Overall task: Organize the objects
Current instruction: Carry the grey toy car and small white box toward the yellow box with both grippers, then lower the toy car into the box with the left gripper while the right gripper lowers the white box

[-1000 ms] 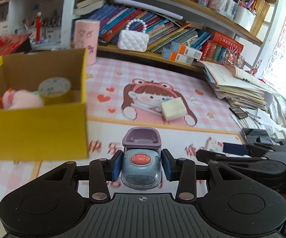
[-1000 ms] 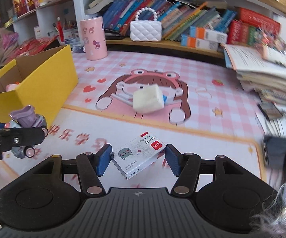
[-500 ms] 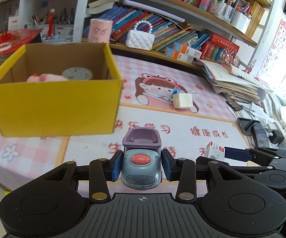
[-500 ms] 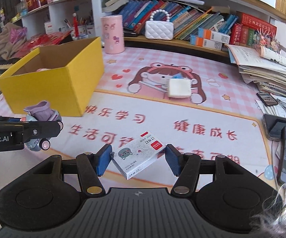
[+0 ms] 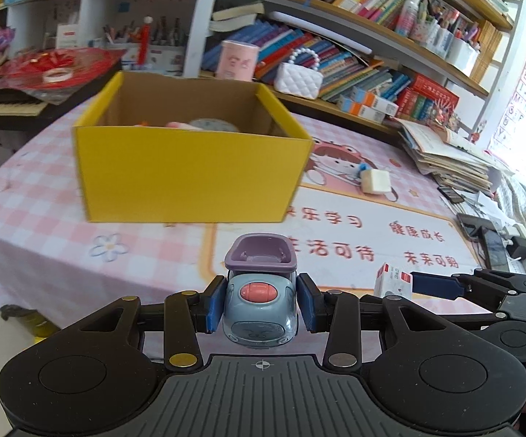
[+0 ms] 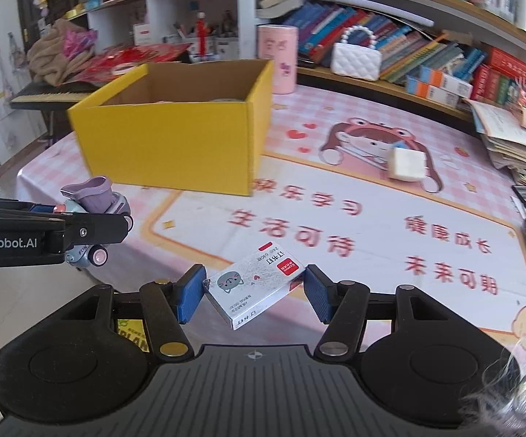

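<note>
My left gripper (image 5: pixel 261 306) is shut on a small grey-blue toy car (image 5: pixel 259 313) with a purple seat and a pink button, held in the air in front of the table's near edge. The car (image 6: pixel 91 215) also shows at the left of the right wrist view. My right gripper (image 6: pixel 250 291) is shut on a small white staple box (image 6: pixel 254 286), gripped corner to corner; the box (image 5: pixel 392 278) shows low right in the left wrist view. An open yellow cardboard box (image 5: pixel 190 160) stands ahead on the pink tablecloth, holding a tape roll (image 5: pixel 212 125) and a pink plush, mostly hidden.
A cream sponge block (image 6: pixel 407 164) lies on the cartoon mat to the right of the box. A pink cylinder (image 6: pixel 277 58) and white quilted purse (image 6: pixel 356 60) stand at the back under bookshelves. Stacked papers (image 6: pixel 514 138) and phones (image 5: pixel 481 233) crowd the right edge.
Both grippers have drawn back from the table with their loads; the yellow box and mat look farther away and more central. The grips on the car and staple box have not changed.
</note>
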